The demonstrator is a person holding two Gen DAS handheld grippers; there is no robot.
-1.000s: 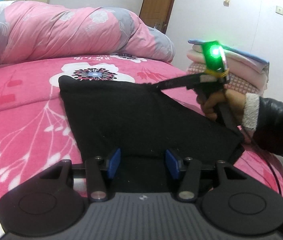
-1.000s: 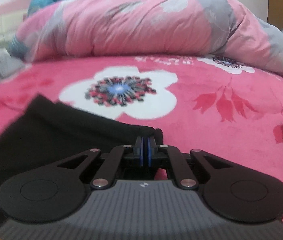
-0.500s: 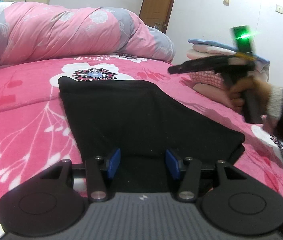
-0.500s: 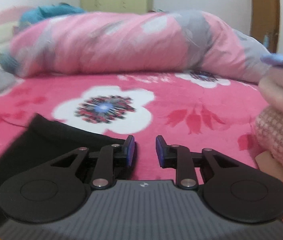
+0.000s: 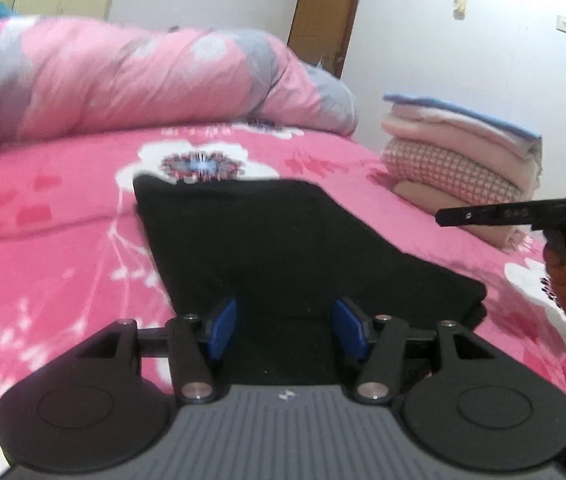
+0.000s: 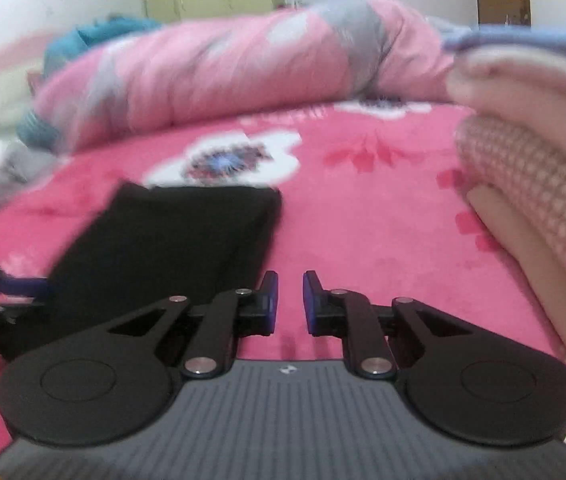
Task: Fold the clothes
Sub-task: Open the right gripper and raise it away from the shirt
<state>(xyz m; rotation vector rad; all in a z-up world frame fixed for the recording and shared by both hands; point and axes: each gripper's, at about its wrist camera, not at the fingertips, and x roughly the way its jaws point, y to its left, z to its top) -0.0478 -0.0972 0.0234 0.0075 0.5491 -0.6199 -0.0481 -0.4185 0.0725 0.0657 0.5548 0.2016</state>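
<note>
1. Black garment [image 5: 283, 248] lay flat mid-bed on the pink floral blanket [image 5: 43, 240], partly folded, its near edge under the left gripper [image 5: 285, 330].
2. Left gripper's jaws stood wide apart, empty, straddling the near hem.
3. Right gripper [image 6: 290, 300] was part open, holding nothing, just off the garment's right edge.
4. Best next fold, likely: pinch both near corners evenly, then lift toward the far edge.
5. Near hem was hidden by the gripper bodies; the folded stack [image 5: 463, 152] by the right edge was blurred.

The bed [image 5: 63, 208] wears a pink floral blanket; on it lie a black garment [image 5: 283, 248], a rolled quilt [image 5: 143, 84], and a stack of folded clothes [image 5: 463, 148].
</note>
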